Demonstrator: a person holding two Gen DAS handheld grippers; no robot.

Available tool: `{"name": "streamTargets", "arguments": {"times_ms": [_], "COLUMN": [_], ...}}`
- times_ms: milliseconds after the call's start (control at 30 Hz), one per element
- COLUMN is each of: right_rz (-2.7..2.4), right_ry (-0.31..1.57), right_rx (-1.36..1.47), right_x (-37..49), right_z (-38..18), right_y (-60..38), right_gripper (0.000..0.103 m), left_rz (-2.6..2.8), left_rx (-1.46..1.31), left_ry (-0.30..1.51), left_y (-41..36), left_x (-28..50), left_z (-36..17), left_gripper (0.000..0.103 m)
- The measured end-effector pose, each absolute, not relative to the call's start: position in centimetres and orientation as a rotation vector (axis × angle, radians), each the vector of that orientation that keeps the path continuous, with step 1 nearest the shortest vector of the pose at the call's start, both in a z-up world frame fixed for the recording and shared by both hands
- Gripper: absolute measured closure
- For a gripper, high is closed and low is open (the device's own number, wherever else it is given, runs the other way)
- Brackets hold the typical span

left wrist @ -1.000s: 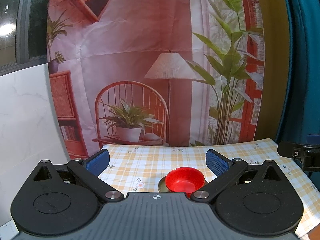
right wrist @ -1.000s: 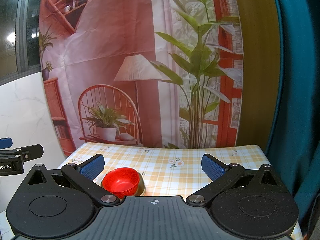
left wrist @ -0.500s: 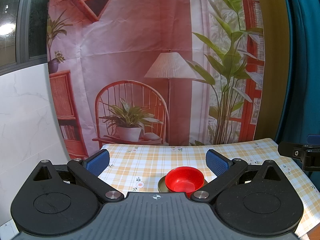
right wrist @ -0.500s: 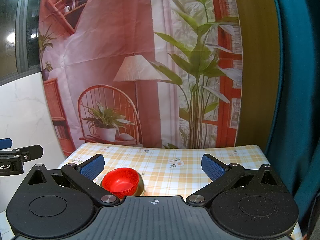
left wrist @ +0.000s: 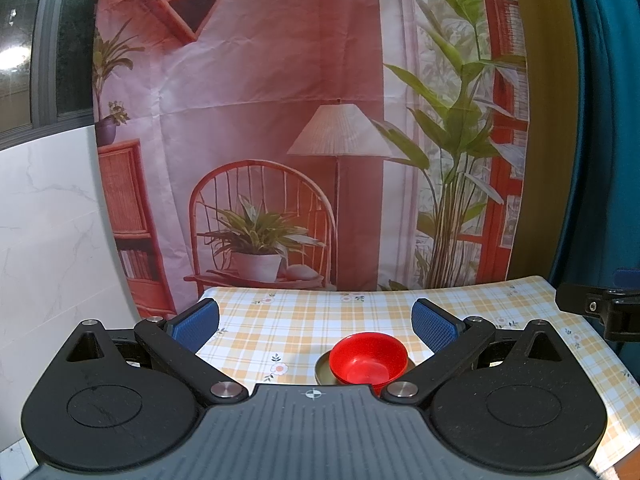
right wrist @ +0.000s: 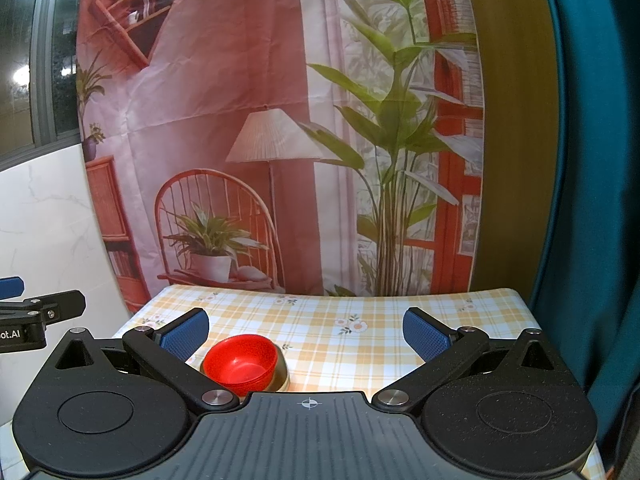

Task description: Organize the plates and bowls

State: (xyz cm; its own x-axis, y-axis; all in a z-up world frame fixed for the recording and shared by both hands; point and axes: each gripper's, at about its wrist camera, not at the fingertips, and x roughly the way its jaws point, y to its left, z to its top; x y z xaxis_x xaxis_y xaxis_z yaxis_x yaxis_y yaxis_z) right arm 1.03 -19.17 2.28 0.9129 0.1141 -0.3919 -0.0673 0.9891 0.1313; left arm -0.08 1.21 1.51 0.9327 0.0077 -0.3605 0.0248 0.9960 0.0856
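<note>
Sitting nested on an olive plate (left wrist: 322,369), red bowl (left wrist: 369,358) rests mid checkered tablecloth (left wrist: 304,328). Left gripper (left wrist: 315,320) and right gripper (right wrist: 306,330) hover above near edge, fingers wide apart, empty. Looks stacked already; next likely retreat or regrasp.

The small round red plastic bowl (left wrist: 369,363) looked glossy and smooth, nested in a dull olive metal-looking dish (left wrist: 322,369). The yellow checked tablecloth (right wrist: 360,344) seemed sleek, the creased printed fabric backdrop (left wrist: 280,100) matt.
</note>
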Motion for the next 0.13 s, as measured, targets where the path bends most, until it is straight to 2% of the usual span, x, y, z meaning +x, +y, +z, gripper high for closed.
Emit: {"name": "streamTargets", "arguments": {"times_ms": [133], "right_rz": [0.093], "right_ry": [0.409], "right_rx": [0.117], "right_x": [1.04], "right_z": [2.29], "right_y": [-19.34], "right_gripper": [0.000], "left_rz": [-0.008], "left_rx": [0.090], "left_ry": [0.367], "left_y": [1.18], "left_x": [-0.08], "left_z": [1.55], "left_gripper": [0.000]}}
